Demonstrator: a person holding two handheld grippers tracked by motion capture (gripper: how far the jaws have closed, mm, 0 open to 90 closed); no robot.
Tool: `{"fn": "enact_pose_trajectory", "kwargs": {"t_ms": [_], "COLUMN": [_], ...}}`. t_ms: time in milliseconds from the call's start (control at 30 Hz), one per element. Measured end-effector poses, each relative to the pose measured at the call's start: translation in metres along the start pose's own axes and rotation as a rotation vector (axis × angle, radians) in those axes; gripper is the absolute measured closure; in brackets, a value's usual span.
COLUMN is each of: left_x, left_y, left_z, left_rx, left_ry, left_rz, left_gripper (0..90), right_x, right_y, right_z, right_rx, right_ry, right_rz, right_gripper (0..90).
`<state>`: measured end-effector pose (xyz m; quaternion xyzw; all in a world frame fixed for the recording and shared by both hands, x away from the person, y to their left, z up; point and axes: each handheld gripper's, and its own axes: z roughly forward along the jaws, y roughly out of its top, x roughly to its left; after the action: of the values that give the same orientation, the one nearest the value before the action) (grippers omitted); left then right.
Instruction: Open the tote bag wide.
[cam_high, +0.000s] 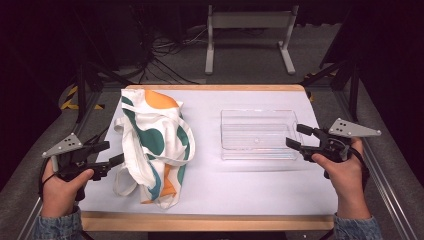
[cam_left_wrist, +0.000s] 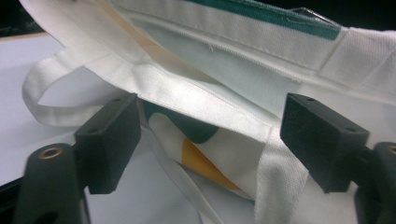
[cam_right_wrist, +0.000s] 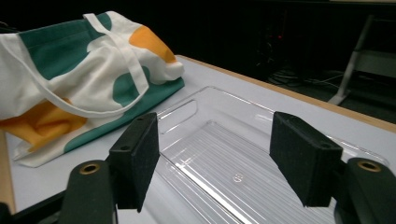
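Bag (cam_high: 155, 145), white cloth with green and orange patches, crumpled on the left half of the surface (cam_high: 260, 185), reaching from near the far edge almost to the near edge, straps loose over and beside it. Not yet gripped or lifted, as far as can be judged. Left tool (cam_high: 116, 152) just beside the bag's left side, released, jaws spread wide; seen from the left gripper view, hem and strap of the bag (cam_left_wrist: 224, 93) lying between the jaws and just ahead, pads apparently not pressing the cloth. Tray (cam_high: 258, 134), clear plastic, on the right half, well apart from the bag, nothing inside. Right tool (cam_high: 298, 136) at the tray's right rim, likewise released, holding nothing. Work judged to be at its start: grasp on the bag likely next, everything after still left.
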<state>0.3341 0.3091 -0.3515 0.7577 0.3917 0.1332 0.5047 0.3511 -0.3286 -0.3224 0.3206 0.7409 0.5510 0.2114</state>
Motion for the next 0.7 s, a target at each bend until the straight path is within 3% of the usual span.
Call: {"fn": "enact_pose_trajectory", "kwargs": {"t_ms": [67, 233, 333, 400, 567, 700], "left_x": [0.0, 0.002, 0.001, 0.0, -0.001, -0.005], "left_y": [0.0, 0.001, 0.001, 0.001, 0.002, 0.003], "left_z": [0.001, -0.002, -0.003, -0.003, -0.007, -0.01], "left_rx": [0.031, 0.004, 0.007, 0.013, 0.026, 0.019], "left_ry": [-0.005, 0.007, 0.033, 0.041, 0.044, 0.045], "left_rz": [0.007, -0.023, -0.01, -0.006, -0.023, -0.021], "left_gripper": [14.9, 12.9, 13.5, 14.9, 16.8, 17.0], "right_x": [0.003, 0.012, 0.019, 0.024, 0.035, 0.046], "right_y": [0.002, 0.004, 0.006, 0.009, 0.015, 0.023], "right_z": [0.001, 0.007, 0.014, 0.017, 0.027, 0.036], "right_rx": [-0.008, 0.019, 0.059, 0.086, 0.042, 0.069], "right_ry": [0.017, 0.018, 0.048, 0.058, 0.11, 0.127], "right_rz": [0.005, -0.035, -0.073, -0.09, -0.115, -0.118], "right_gripper": [28.3, 30.3, 40.9, 43.4, 42.6, 42.1]}}
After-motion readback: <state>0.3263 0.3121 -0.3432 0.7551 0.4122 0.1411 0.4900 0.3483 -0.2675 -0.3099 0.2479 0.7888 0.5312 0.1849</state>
